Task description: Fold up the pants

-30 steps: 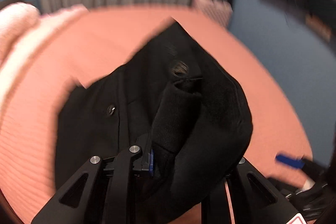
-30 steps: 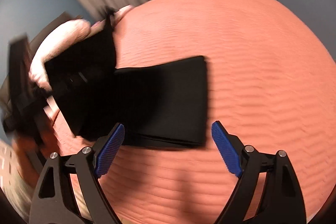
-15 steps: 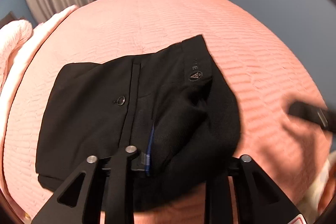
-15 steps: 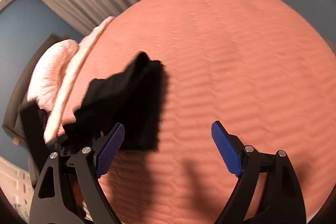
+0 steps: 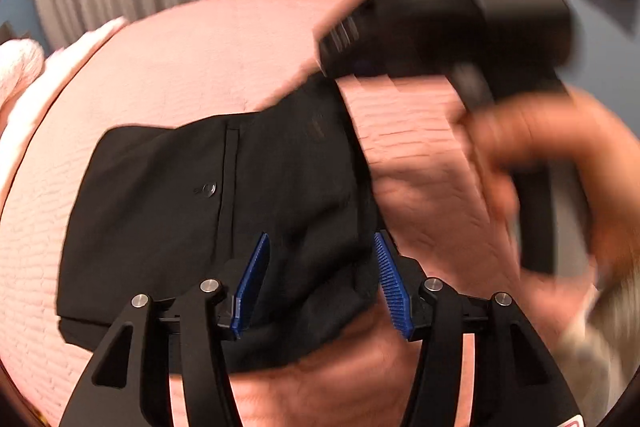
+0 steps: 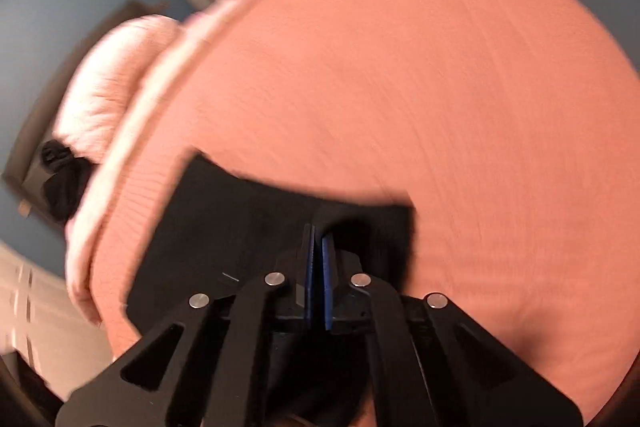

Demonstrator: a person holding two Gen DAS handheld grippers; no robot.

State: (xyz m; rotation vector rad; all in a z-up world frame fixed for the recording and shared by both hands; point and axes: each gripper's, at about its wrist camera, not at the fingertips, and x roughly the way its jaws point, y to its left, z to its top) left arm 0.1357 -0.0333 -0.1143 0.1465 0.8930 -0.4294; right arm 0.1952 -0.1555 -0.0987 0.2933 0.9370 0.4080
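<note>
Since 0.5 s ago, left gripper [image 5: 320, 283] jaws have been opened wide over folded pants [image 5: 224, 211] on bed [image 5: 200, 59]; right gripper [image 6: 318, 283] jaws now clamped narrow, apparently on the pants' edge.

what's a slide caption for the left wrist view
Open left claw over folded black fabric pants on pink quilted bedspread

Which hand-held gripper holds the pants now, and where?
Left hand-held gripper is open, holding nothing. Right hand-held gripper looks shut near the black pants' edge; actual pinch unclear.

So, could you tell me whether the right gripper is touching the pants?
Cannot tell: right wrist view shows the right gripper shut over the pants, but blur hides any pinched cloth.
</note>
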